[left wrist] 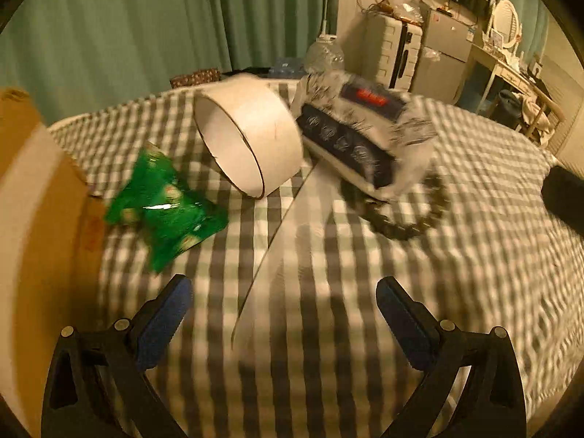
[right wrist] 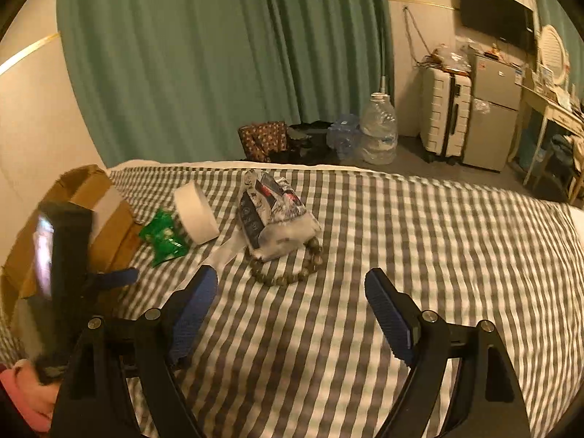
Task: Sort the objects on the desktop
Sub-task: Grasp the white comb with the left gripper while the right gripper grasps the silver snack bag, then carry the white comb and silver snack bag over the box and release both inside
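Both tongs, left (left wrist: 284, 294) and right (right wrist: 291, 286), spread apart, empty, over checked bed (right wrist: 419, 241). Frame centre: white tape roll (left wrist: 252, 135), green snack packet (left wrist: 164, 204), printed pack (left wrist: 365, 135) apparently resting on bead bracelet (right wrist: 288, 273). Cardboard box (right wrist: 91, 197) at left.

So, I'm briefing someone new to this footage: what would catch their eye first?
Probably the bright green snack packet on the checked bedcover, beside the cardboard box. Next the big white tape roll on its edge, with the printed packet lying partly on a bead bracelet right of it.
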Available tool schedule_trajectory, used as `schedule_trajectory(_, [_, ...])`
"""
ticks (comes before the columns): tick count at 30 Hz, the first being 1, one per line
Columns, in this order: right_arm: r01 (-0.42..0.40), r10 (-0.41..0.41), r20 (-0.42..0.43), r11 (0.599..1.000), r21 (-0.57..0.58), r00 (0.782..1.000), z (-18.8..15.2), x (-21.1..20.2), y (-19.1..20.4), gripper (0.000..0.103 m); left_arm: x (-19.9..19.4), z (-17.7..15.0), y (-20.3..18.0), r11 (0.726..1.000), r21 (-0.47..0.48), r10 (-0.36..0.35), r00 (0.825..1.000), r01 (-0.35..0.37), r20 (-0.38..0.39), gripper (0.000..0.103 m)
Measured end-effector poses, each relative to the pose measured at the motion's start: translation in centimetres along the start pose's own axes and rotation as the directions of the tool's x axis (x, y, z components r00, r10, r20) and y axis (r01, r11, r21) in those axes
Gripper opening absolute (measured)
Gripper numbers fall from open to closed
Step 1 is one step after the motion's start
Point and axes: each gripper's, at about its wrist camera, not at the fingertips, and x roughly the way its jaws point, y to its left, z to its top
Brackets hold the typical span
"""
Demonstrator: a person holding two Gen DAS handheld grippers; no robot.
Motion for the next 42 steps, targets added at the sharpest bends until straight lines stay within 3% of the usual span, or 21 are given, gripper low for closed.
schedule_trajectory(2, [0.002, -0.002, 0.000, 0.998, -0.058, 1.000, 1.3, 2.0, 0.3, 0.083, 0.9, -0.2, 0.5, 0.999, -0.020, 0.032, 0.999, -0.032, 0.016, 0.103])
schedule_trajectory(4, [-0.008, 0.008, -0.003, 0.995, -0.096, 1.000, 2.2, 3.9, 0.5, 0.083, 1.9, -0.6, 1.2, 0.999, -0.043, 0.003, 1.000, -0.003, -0.006, 0.103])
schedule_trajectory(7, [-0.025, 0.020, -0.036, 0.992, -0.120, 0.999, 3.3, 7.7, 1.0, 0.083, 2.2, -0.6, 1.4, 0.999, -0.036, 0.000, 1.000, 0.000, 0.022, 0.103])
schedule_trajectory(12, [0.000, -0.017, -0.137, 0.992, -0.125, 0.990, 3.1, 13.0, 1.2, 0.080, 2.4, -0.6, 1.5, 0.999, -0.033, -0.009, 0.999, 0.010, 0.049, 0.097])
schedule_trajectory(13, [0.009, -0.028, -0.152, 0.992, -0.123, 0.988, 2.9, 13.4, 1.1, 0.075, 2.4, -0.6, 1.5, 1.000, -0.028, -0.008, 0.998, 0.010, 0.056, 0.088])
schedule_trajectory(14, [0.010, -0.029, -0.155, 0.993, -0.120, 0.988, 2.6, 13.6, 1.1, 0.059, 2.3, -0.5, 1.3, 1.000, -0.024, -0.017, 0.998, 0.019, 0.068, 0.080])
schedule_trajectory(15, [0.004, -0.022, -0.156, 0.993, -0.114, 0.987, 2.3, 13.5, 1.0, 0.049, 2.1, -0.5, 1.1, 0.999, -0.010, -0.030, 0.996, 0.031, 0.078, 0.059])
schedule_trajectory(16, [0.002, -0.020, -0.165, 0.994, -0.107, 0.986, 2.1, 13.4, 0.8, 0.046, 1.8, -0.5, 0.9, 0.999, 0.008, -0.032, 0.995, 0.031, 0.092, 0.041])
schedule_trajectory(18, [0.026, -0.040, -0.154, 0.995, -0.092, 0.987, 1.9, 12.3, 0.4, 0.031, 1.7, -0.4, 0.6, 0.998, 0.041, -0.042, 0.995, 0.038, 0.091, 0.030])
schedule_trajectory(20, [0.065, -0.073, -0.134, 0.996, -0.059, 0.988, 1.7, 10.8, -0.2, 0.029, 1.4, -0.6, 0.4, 0.998, 0.059, -0.037, 0.995, 0.031, 0.094, 0.027])
schedule_trajectory(27, [0.112, -0.104, -0.086, 0.990, 0.089, 0.991, -0.5, 2.9, -2.5, 0.029, -1.3, -1.6, 1.3, 0.997, 0.057, -0.052, 0.992, 0.045, 0.116, 0.026])
schedule_trajectory(31, [0.095, -0.081, -0.084, 0.981, 0.169, 0.993, -2.0, -1.2, -3.0, 0.029, -3.9, -2.0, 1.9, 0.997, 0.038, -0.072, 0.985, 0.067, 0.159, 0.026])
schedule_trajectory(38, [0.054, -0.047, -0.049, 0.988, 0.145, 0.998, -3.2, -7.4, 0.1, 0.029, -10.4, -2.8, 2.1, 0.997, 0.012, -0.082, 0.976, 0.081, 0.200, 0.026])
schedule_trajectory(42, [0.024, -0.023, -0.011, 0.990, 0.142, 1.000, -3.2, -10.8, 2.1, 0.029, -14.1, -1.5, 2.0, 0.996, -0.003, -0.083, 0.973, 0.086, 0.214, 0.026])
